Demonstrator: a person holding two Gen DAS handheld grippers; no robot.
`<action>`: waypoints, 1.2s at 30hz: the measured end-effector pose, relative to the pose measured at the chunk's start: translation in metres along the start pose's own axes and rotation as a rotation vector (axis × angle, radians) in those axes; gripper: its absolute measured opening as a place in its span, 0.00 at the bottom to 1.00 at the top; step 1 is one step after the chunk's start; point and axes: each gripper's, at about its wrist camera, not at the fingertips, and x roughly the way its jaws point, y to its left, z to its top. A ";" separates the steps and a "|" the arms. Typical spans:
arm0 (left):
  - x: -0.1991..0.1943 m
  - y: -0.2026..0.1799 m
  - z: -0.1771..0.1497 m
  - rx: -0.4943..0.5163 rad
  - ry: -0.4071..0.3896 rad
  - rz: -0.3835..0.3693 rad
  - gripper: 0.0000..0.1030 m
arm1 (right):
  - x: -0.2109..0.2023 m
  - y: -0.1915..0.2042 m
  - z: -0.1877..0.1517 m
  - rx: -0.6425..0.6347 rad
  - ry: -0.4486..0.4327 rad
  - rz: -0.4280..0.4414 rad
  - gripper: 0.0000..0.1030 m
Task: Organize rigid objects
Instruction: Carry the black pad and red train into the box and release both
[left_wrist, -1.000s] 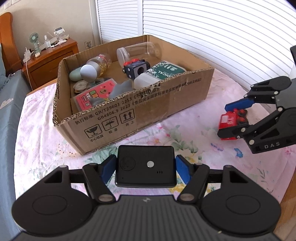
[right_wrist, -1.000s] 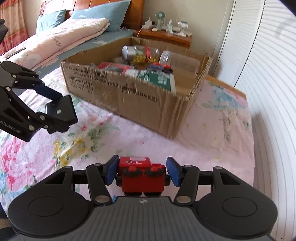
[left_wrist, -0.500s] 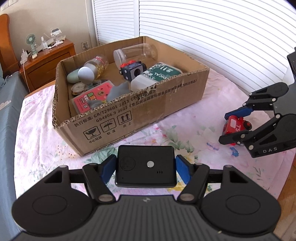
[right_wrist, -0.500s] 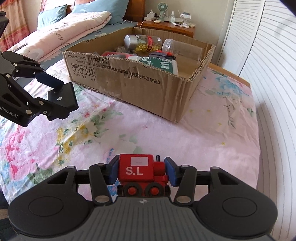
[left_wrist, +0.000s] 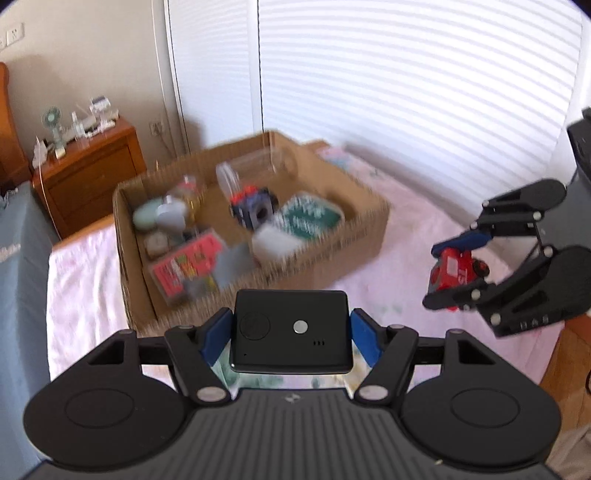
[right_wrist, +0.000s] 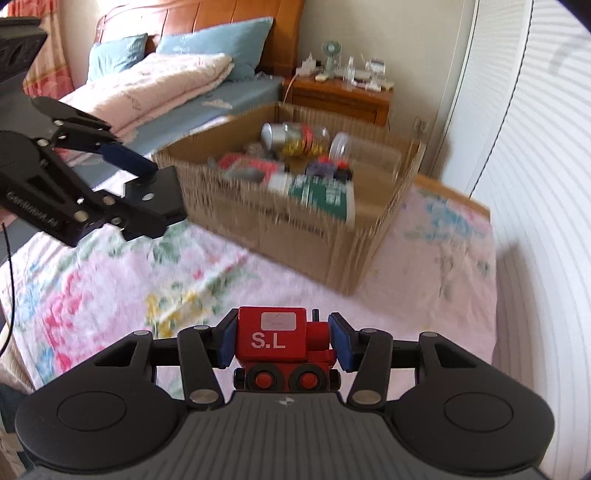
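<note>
Cardboard box (right_wrist: 295, 221), open-topped, standing on the floral bedspread (right_wrist: 110, 280) and serving as the landmark. Inside it, blurred: clear jar (left_wrist: 255, 170) on its side, green-labelled container (left_wrist: 306, 218), pink packet (left_wrist: 188, 264), dark cube toy (left_wrist: 255, 210). Nearer than the box and raised clear of the bedspread: left gripper (left_wrist: 291, 332), blue pads pressed against both sides of a flat black device (left_wrist: 290, 330). Right of the box, also lifted: right gripper (right_wrist: 282, 341), pinching a red toy train (right_wrist: 280, 339) marked "S.L", wheels facing the camera. Beyond the box, against the wall: wooden nightstand (right_wrist: 340, 98) with a small fan (right_wrist: 330, 55). Left of the box, far side: bed with blue pillows (right_wrist: 214, 40).
</note>
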 end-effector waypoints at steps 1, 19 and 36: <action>0.000 0.002 0.006 0.002 -0.014 0.006 0.67 | -0.002 -0.001 0.005 -0.001 -0.013 -0.003 0.54; 0.068 0.050 0.069 -0.112 -0.093 0.112 0.85 | -0.011 -0.008 0.059 -0.033 -0.108 -0.054 0.54; -0.009 0.064 0.014 -0.138 -0.128 0.163 0.98 | 0.024 0.022 0.124 -0.068 -0.102 -0.002 0.54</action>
